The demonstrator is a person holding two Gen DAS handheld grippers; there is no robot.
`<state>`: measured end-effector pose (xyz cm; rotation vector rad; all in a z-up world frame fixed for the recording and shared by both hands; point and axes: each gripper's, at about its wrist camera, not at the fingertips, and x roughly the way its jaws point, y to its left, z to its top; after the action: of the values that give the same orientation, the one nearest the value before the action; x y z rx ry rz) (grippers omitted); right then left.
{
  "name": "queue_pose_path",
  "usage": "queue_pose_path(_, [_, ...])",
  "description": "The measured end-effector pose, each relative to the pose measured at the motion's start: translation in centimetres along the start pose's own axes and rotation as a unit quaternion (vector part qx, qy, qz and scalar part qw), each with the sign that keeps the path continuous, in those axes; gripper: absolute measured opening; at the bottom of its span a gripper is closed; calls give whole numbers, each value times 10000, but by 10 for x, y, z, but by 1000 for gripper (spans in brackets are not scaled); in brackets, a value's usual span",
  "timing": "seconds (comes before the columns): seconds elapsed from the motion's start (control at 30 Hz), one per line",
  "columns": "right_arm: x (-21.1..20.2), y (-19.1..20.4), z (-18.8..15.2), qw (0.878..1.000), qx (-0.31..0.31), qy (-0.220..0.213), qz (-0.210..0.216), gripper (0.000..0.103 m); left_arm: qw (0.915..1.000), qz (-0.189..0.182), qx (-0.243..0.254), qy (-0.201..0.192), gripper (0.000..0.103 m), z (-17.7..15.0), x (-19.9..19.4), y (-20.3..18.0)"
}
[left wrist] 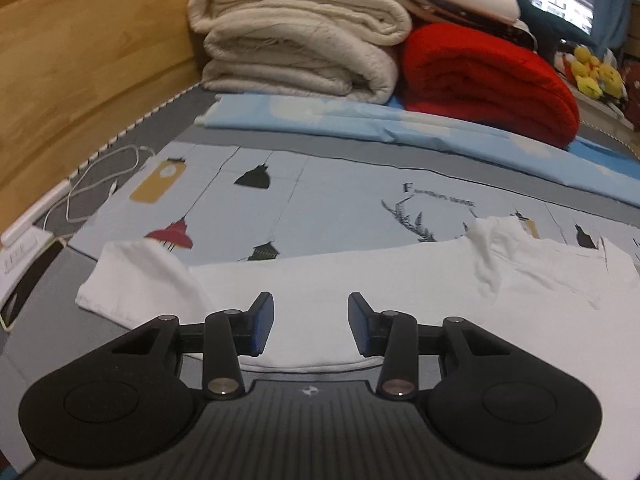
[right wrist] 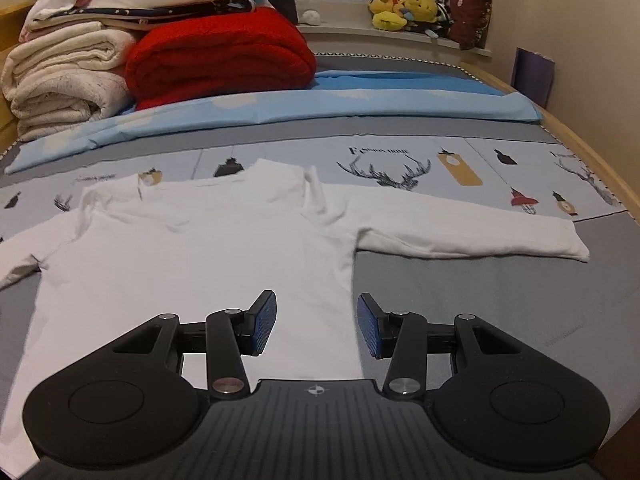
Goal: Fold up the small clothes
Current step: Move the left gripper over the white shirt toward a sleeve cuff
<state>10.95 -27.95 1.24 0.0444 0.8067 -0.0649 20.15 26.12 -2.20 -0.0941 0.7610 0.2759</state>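
Bedroom, the bed (right wrist: 500,292) is the work surface — grey mattress cover with a printed sheet further back. Nearest: both tools hover low over the bottom end of a white long-sleeved top (right wrist: 200,248) laid flat and unfolded, collar away from the cameras. Left hand-held gripper (left wrist: 311,326) is released, jaws apart, over the hem on the garment's left side, nothing between the pads. Right hand-held gripper (right wrist: 317,326) is also released and empty, straddling the right side seam. The sleeves run crosswise: right sleeve (right wrist: 472,236) stretched out flat to the right, left sleeve (left wrist: 136,280) out to the left, cuff end slightly bunched. Each tool is nearer its own sleeve — likely first move is folding those inward. Beyond: folded cream blankets (right wrist: 64,80), red blanket (right wrist: 220,56), plush toys (right wrist: 400,10) on the windowsill. No containers in view.
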Motion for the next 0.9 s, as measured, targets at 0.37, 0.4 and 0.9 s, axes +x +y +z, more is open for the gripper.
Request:
queue_pose_path(0.37, [6, 44, 62, 9998, 54, -20, 195, 46, 9877, 333, -1526, 78, 43, -1, 22, 103])
queue_pose_path(0.4, [8, 52, 73, 9996, 21, -86, 270, 47, 9847, 351, -1704, 125, 29, -2, 24, 116])
queue_pose_path(0.9, [90, 119, 112, 9888, -805, -241, 1234, 35, 9231, 440, -3779, 567, 31, -38, 73, 226])
